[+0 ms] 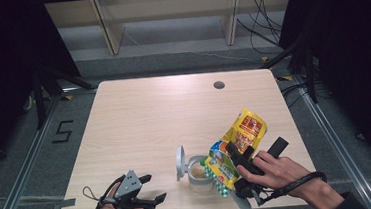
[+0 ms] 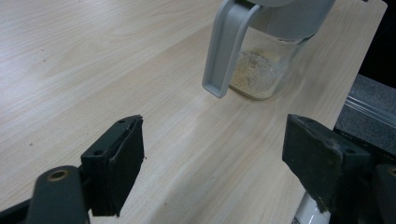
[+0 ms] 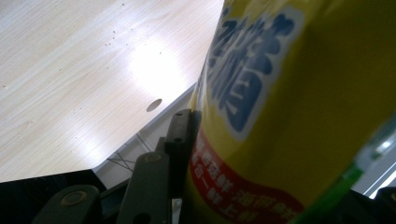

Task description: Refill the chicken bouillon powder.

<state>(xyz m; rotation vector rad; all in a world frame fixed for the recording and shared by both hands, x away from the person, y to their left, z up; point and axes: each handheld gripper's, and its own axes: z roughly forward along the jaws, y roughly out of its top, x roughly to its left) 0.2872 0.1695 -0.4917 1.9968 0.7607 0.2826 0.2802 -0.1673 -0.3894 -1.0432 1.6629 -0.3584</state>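
Your right tool (image 1: 241, 161) was clamped on the yellow bag (image 1: 236, 143), tipping it over the open jar (image 1: 199, 172) near the front of the table (image 1: 149, 117). Some powder sat inside the jar. Your left tool (image 1: 152, 188) rested nearby, jaws wide apart, holding nothing

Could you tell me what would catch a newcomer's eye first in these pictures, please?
The bright yellow bag stands out first, tipped over the open glass jar near the table's front edge and clamped in the right gripper. The jar holds some pale powder, and its grey lid stands flipped up on its left. At the front left corner, the left gripper is open and holds nothing.
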